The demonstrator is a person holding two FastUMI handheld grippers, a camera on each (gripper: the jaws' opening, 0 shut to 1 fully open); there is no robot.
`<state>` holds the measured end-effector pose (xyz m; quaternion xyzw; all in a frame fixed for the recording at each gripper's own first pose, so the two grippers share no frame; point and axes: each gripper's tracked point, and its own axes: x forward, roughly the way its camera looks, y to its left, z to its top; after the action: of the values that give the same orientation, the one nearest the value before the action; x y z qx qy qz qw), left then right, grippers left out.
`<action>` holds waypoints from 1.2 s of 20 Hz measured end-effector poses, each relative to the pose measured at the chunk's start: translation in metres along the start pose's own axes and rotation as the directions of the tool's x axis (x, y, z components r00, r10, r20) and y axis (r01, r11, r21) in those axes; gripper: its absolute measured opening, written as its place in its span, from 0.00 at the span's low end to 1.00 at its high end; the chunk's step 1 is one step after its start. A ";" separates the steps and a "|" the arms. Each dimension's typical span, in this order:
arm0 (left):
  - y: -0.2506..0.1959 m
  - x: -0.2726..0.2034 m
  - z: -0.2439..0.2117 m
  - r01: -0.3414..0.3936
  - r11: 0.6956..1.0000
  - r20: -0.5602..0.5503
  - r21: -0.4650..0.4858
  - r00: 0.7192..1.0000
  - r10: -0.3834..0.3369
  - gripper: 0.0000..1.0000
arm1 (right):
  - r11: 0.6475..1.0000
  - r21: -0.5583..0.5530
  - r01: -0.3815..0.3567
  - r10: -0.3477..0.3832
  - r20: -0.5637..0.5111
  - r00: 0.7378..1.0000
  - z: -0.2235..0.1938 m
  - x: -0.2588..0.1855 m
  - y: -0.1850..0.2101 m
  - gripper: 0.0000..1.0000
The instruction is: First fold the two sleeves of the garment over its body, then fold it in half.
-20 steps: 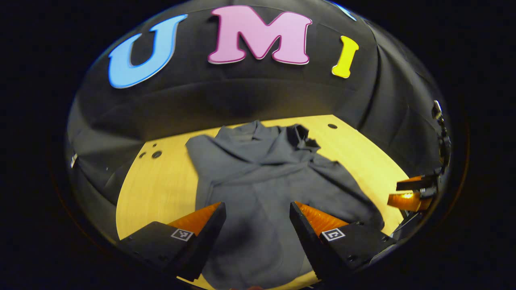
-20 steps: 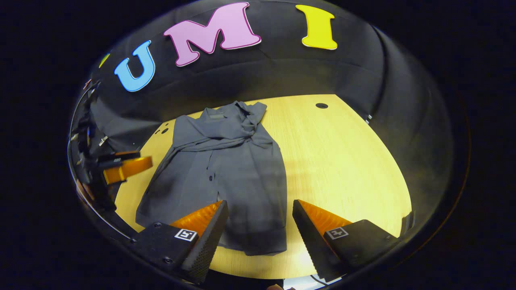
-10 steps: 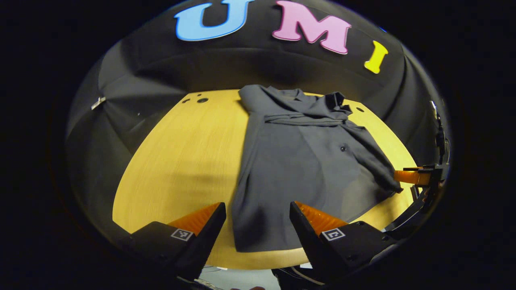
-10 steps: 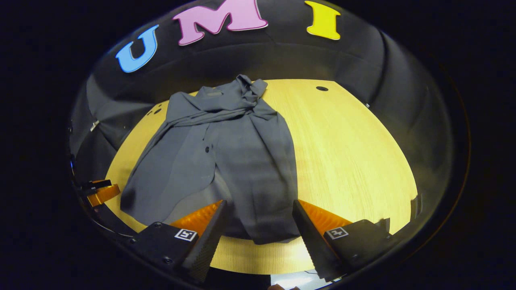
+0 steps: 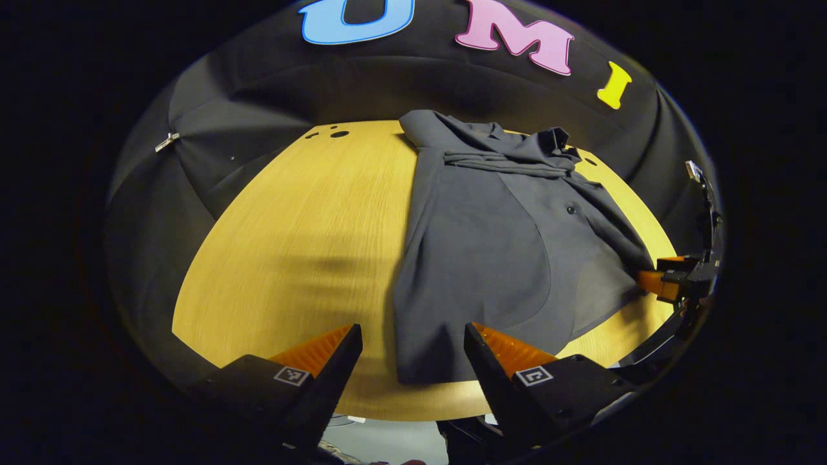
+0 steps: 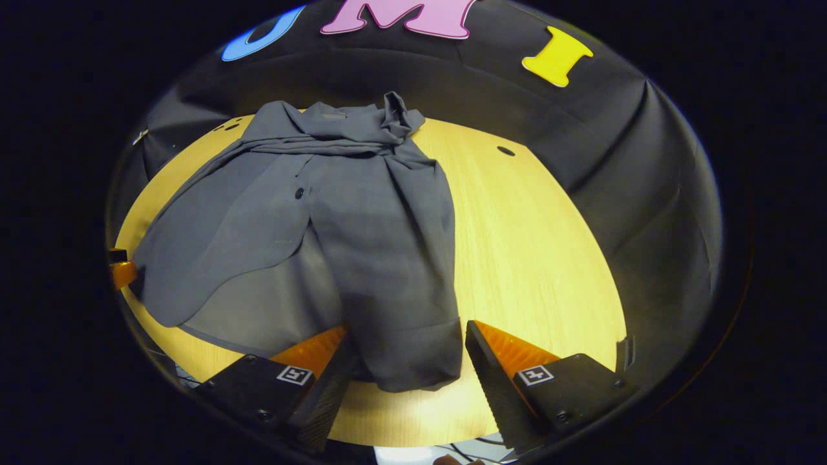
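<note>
With both sleeves already lying across the chest, seems ready for the fold in half. Dark grey shirt spread on a yellow wooden table, collar at the far end by the booth wall, hem at the near edge, so long axis runs straight away from both cameras.

Left gripper: fingers spread wide, pinching nothing, hovering over the near left corner of the hem. Right gripper: fingers likewise spread and empty, with the near right corner of the hem lying between them; cannot tell whether either finger touches the cloth. Also seen from the left gripper view, far off at the right, beside the shirt's other edge.

Each gripper nearest its own hem corner, neither favoured. Probably next: pinch both corners and carry the hem away along the long axis towards the collar. Front panel lies askew, flared out to the left in the right gripper view, so likely to drag or bunch if only the top layer is caught.
</note>
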<state>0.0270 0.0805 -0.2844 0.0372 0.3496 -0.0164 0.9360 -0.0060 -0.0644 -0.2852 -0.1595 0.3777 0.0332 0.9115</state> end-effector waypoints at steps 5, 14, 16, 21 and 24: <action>-0.006 0.008 -0.019 -0.002 1.000 -0.055 0.021 0.998 0.003 1.00 | 0.999 0.031 -0.021 0.022 -0.019 1.000 -0.002 0.012 0.002 0.96; -0.036 0.023 -0.013 0.053 0.994 -0.050 0.093 0.998 -0.049 0.69 | 0.983 0.152 -0.099 0.114 -0.094 0.989 -0.004 0.015 0.023 0.45; -0.042 0.026 -0.010 0.059 0.994 -0.045 0.087 0.997 -0.055 0.52 | 0.991 0.096 -0.095 0.104 -0.097 0.990 -0.002 0.015 0.026 0.23; -0.061 0.036 0.003 0.092 0.994 -0.032 0.054 0.995 -0.091 0.07 | 0.989 0.053 -0.135 0.140 -0.121 0.983 -0.001 0.013 0.029 0.06; -0.068 0.027 0.018 0.134 0.990 0.024 -0.044 0.991 -0.133 0.06 | 0.982 0.110 -0.154 0.164 -0.090 0.982 0.010 0.011 0.023 0.05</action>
<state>0.0548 0.0111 -0.2924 -0.0075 0.3417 -0.0713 0.9371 0.0046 -0.0399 -0.2922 -0.0834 0.4350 0.0786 0.8931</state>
